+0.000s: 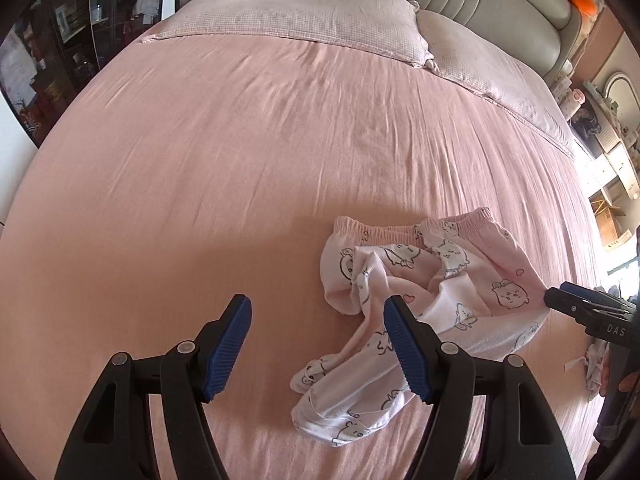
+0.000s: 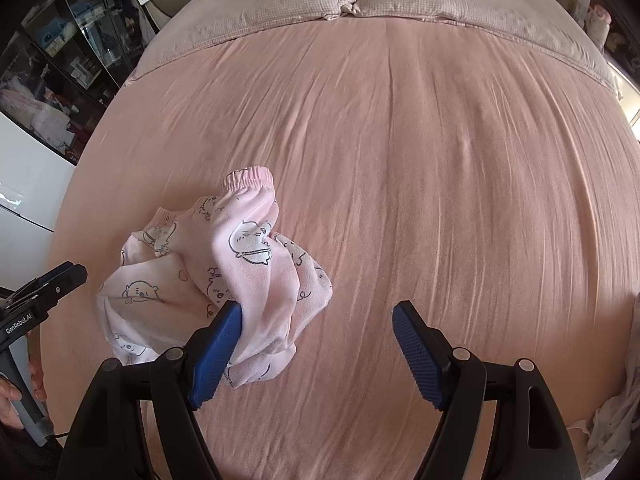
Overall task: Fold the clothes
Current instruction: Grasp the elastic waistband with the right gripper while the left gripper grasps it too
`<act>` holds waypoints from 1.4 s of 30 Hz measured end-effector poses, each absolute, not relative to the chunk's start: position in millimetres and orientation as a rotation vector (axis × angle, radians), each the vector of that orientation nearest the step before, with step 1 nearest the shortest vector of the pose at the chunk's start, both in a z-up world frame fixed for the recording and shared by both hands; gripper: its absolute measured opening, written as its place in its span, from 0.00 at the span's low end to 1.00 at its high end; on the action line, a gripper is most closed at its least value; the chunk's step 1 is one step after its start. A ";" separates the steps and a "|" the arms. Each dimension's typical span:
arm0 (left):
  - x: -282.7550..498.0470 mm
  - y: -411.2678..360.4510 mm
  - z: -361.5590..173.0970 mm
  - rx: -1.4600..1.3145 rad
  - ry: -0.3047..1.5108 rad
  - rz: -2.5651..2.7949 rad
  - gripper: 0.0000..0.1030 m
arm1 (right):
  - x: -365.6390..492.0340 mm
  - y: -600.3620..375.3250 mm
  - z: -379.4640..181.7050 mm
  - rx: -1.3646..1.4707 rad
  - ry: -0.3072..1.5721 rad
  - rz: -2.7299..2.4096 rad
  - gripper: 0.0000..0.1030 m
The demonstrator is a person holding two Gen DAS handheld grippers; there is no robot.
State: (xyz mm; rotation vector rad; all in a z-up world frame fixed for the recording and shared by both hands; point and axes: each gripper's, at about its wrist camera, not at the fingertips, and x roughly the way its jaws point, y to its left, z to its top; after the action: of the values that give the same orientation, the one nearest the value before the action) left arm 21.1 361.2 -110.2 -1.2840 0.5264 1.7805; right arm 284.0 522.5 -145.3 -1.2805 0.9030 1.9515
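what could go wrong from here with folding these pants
1. The crumpled pink cartoon-print pants lie bunched with legs twisted, so a grab may catch several layers and fold the tangle in.
2. Both the left gripper and right gripper are open; the right one's left pad merely touches the cloth, so closing may pinch only an edge that slips.
3. The wrinkled pink bedsheet could get pinched along with the cloth.

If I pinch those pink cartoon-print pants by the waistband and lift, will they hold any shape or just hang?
The pants lie crumpled in soft folds, so they will probably hang limp and the legs will trail. The thin knit looks light. The gathered elastic waistband is thicker, likely a surer pinch than the smooth cloth. Both the left gripper and the right gripper are open.
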 end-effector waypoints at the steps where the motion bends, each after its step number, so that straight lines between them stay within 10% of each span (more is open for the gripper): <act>1: 18.1 362.7 -112.2 -1.289 0.532 1.790 0.66 | 284.1 523.6 -141.7 -1.272 0.898 1.956 0.75; 42: -10.6 434.3 -193.6 -1.477 0.305 1.684 0.66 | 156.6 569.4 -223.9 -1.352 0.969 2.001 0.75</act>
State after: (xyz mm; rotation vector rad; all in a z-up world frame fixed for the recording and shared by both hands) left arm -10.6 434.3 -193.6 -1.4773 0.3055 1.6842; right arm 156.6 569.4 -223.9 -1.3520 0.9694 2.0011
